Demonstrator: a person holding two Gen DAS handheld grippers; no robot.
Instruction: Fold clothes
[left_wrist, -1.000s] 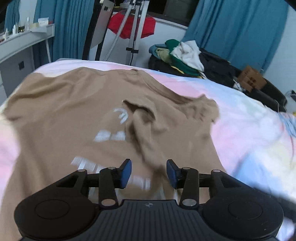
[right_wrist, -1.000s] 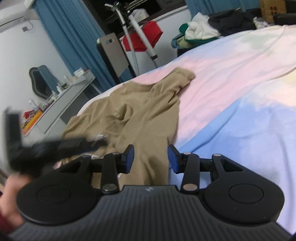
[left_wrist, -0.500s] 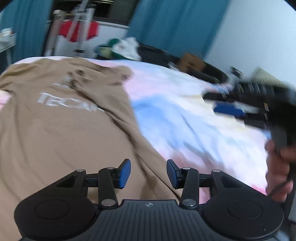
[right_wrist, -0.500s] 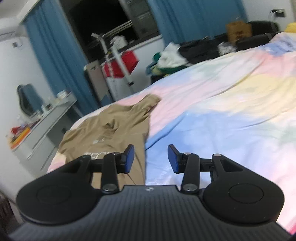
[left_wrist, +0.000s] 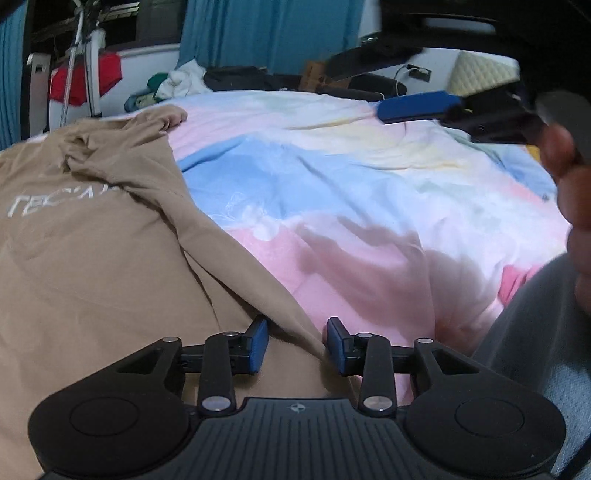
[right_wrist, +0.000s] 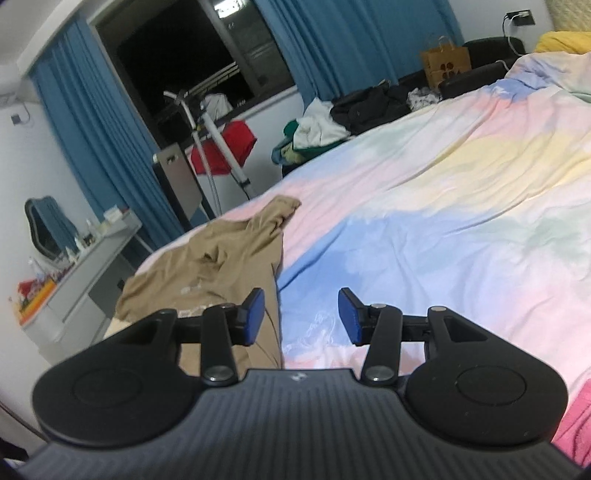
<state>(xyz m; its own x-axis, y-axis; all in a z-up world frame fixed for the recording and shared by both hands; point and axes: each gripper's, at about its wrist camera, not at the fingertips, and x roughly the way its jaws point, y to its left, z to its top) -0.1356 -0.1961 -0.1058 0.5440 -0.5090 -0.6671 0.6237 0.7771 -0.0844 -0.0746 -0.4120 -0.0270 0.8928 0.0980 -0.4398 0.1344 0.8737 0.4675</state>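
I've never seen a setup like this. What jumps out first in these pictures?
Probably the tan T-shirt, spread with pale lettering on the left part of a bed whose pastel bedspread fills the rest. Next, the left gripper, its blue-padded jaws open over the shirt's right edge, while the right gripper hangs open above the bedspread. Beyond the bed, blue curtains frame a dark window.

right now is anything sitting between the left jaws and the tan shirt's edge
Nothing visible does. The left gripper is open right at the side hem of the tan shirt, with only shirt fabric and bare bedspread ahead. The right gripper is off to the side, open, not in the path.
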